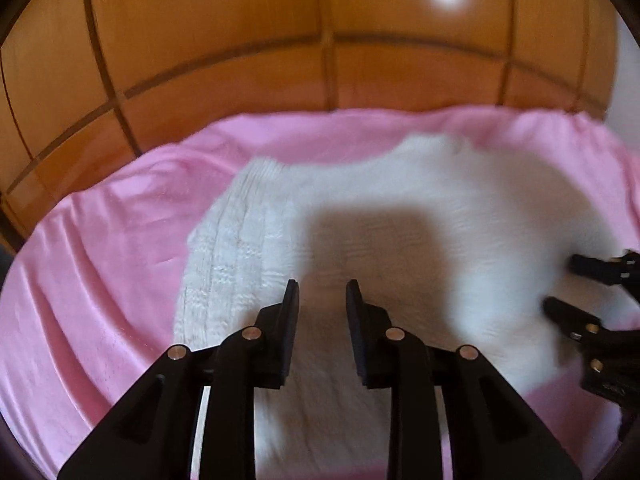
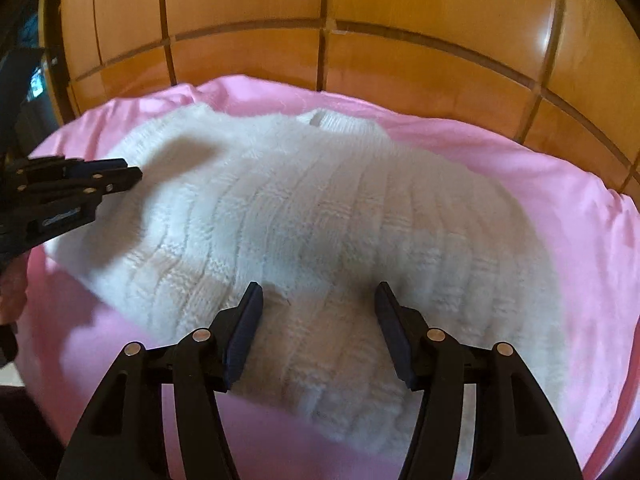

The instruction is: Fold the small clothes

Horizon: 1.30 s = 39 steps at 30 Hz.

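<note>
The left gripper [image 1: 322, 294] fills the foreground of its own view, jaws parted with white knit showing in the gap, holding nothing. It hovers over the near part of the sweater [image 1: 360, 240] and throws a dark shadow onto the fabric just ahead of its tips, which suggests it sits low over the cloth, ready to pinch a layer, not to press it flat.

The right gripper [image 2: 318, 296] is likewise released, its blue-padded fingers [image 2: 244, 332] spread wide above the ribbed knit. Whether the tips touch the wool cannot be told from either view.

The sweater [image 2: 320, 216] lies spread on a pink sheet [image 2: 580, 220] that covers the surface and gives a soft, smooth bed on which a fold can be laid. Its neckline [image 2: 320, 120] points away toward a wooden panel [image 2: 400, 12] behind, so the hem lies nearest the grippers. The left gripper, seen from the right view [image 2: 134, 174], reaches in sideways at the garment's left edge, while the right gripper, seen from the left view [image 1: 560, 286], stands over the right edge. That placement, one tool toward each side, reads as a set-up for gripping the sweater at two points and folding it over evenly. No fold is clearly visible yet, so the task seems to be at an early stage.
</note>
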Each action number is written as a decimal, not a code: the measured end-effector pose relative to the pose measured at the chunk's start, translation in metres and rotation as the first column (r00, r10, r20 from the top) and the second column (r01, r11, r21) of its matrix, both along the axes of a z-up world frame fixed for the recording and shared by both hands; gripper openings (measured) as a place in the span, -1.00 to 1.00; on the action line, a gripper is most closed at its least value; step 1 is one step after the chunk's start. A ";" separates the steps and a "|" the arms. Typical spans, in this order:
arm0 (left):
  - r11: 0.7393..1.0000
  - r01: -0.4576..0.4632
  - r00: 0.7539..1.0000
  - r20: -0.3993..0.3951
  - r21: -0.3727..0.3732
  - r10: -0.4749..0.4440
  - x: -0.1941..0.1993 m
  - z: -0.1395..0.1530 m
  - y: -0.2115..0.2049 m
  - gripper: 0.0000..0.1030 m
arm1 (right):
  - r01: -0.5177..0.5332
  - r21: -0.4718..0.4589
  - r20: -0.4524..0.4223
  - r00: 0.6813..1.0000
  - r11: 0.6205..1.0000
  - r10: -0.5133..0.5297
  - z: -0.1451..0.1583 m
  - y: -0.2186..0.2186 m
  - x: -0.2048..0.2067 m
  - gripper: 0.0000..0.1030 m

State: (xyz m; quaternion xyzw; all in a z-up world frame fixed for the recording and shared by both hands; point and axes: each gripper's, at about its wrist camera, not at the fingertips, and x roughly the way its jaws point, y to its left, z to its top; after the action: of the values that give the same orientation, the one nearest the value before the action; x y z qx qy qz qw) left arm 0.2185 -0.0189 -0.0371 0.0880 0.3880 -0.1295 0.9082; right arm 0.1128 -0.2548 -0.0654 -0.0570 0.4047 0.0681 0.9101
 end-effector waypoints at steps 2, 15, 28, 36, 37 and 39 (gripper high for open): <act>0.999 0.047 0.999 0.005 -0.027 -0.047 -0.019 0.006 -0.005 -0.51 | 0.010 0.029 0.006 1.000 1.000 -0.011 0.010 -0.010 -0.015 0.10; 0.994 0.073 0.984 -0.155 -0.087 -0.086 -0.032 -0.036 -0.014 -0.44 | 0.237 0.088 -0.079 0.970 0.967 -0.231 -0.024 -0.087 -0.060 0.16; 0.951 -0.275 0.959 -0.104 -0.144 0.262 -0.062 -0.013 0.096 -0.22 | -0.024 0.058 0.030 0.999 0.998 0.022 0.022 0.022 -0.032 0.25; 0.893 -0.348 0.934 -0.181 -0.285 0.306 -0.067 -0.026 0.157 -0.20 | -0.002 -0.031 -0.035 0.999 1.000 0.001 -0.027 0.048 -0.008 0.44; 0.886 -0.338 0.937 -0.195 -0.318 0.288 -0.066 -0.029 0.157 -0.19 | -0.004 -0.027 -0.032 0.999 1.000 0.003 -0.027 0.047 -0.009 0.44; 0.881 -0.323 0.941 -0.215 -0.345 0.261 -0.061 -0.033 0.153 -0.15 | -0.006 -0.024 -0.021 1.000 1.000 0.006 -0.027 0.045 -0.011 0.44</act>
State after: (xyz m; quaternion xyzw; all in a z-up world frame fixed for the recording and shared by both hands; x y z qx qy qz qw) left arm 0.1578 0.1339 -0.0698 -0.1575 0.4373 -0.0694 0.8827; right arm 0.1013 -0.2097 -0.0925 -0.0684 0.4149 0.0666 0.9048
